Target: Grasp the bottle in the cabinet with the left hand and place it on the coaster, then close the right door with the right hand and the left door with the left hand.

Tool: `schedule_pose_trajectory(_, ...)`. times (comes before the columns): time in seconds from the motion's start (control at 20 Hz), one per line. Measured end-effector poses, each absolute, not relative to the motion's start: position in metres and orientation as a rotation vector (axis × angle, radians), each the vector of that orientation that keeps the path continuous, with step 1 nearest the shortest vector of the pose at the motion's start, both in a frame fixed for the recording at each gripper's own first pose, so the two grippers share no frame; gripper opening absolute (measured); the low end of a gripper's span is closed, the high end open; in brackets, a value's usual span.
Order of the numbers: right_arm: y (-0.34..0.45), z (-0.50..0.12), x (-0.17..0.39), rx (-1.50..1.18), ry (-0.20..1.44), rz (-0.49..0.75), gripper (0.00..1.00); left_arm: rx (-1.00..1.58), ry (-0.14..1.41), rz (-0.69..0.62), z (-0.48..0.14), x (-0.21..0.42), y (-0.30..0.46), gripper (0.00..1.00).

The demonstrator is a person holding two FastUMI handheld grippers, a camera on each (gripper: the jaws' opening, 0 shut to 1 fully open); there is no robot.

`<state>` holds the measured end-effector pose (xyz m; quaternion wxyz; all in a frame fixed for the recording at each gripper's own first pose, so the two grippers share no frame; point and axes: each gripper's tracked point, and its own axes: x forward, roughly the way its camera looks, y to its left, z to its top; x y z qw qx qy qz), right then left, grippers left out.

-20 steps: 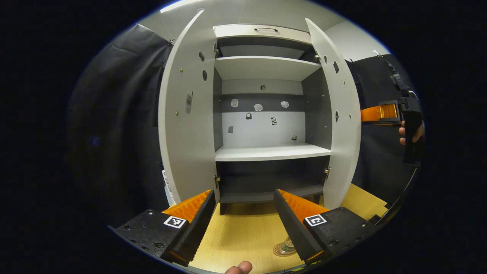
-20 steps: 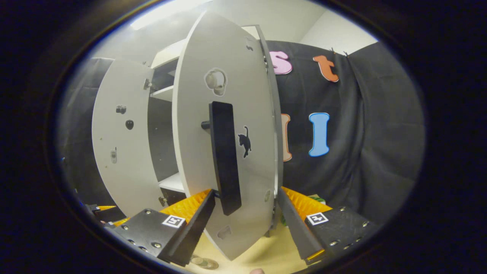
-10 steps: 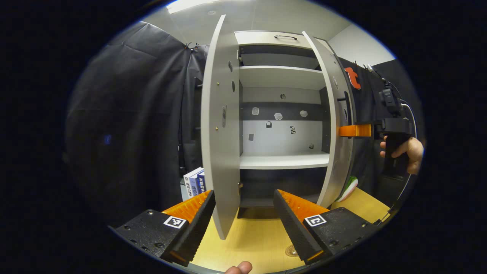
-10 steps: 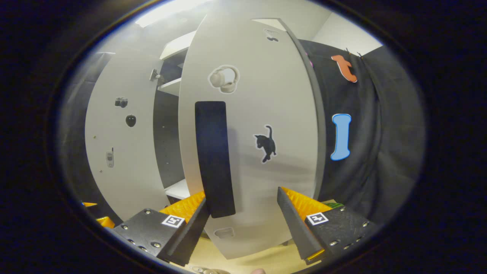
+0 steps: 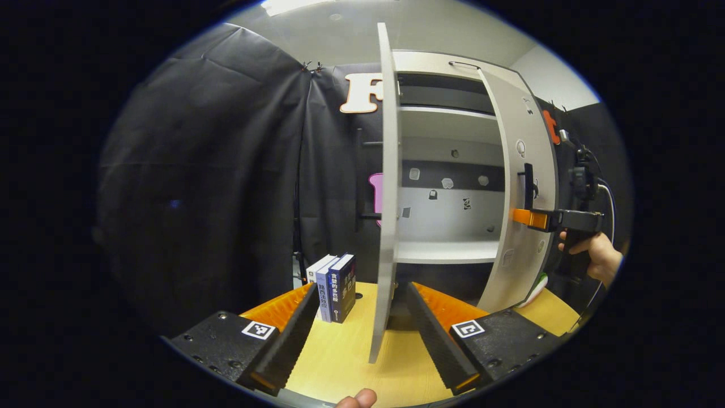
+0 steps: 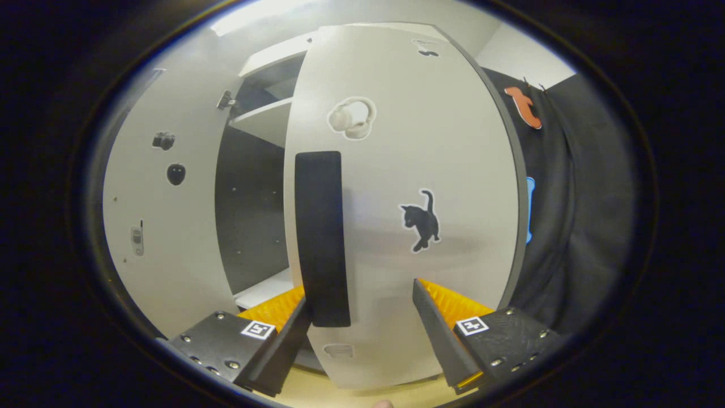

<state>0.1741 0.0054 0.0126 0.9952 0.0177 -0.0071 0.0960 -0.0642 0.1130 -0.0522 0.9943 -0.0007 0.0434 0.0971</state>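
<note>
The white cabinet [image 5: 447,252] stands on the wooden table with its middle shelf bare. Its left door [image 5: 386,198] faces me edge-on, and the lower edge sits between the fingers of my open left gripper [image 5: 362,334]. The right door [image 5: 521,266] is swung partway in. Against its outer face, farther off, is my right gripper [image 5: 529,218], held by a hand [image 5: 597,263]. In the right gripper view the right door [image 6: 408,170] is close in front, with its black handle [image 6: 320,238] just above the left finger. My right gripper [image 6: 362,334] is open with the door face between its fingers.
Three books [image 5: 334,280] stand upright on the table [image 5: 340,362] left of the cabinet. A green and white object [image 5: 535,283] lies by the right door's foot. The left door's inner face [image 6: 164,226] with stickers is at the left in the right gripper view.
The right door has swung further toward the cabinet with my right gripper against it. My left gripper has moved left, so the left door now shows edge-on and the books have come into view.
</note>
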Motion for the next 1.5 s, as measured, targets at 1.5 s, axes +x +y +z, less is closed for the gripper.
schedule_pose_trajectory(1.5,0.015,0.008,0.204,0.047,-0.028,0.024,1.00,0.021,0.031,-0.042,0.003,0.016,0.144,0.96)
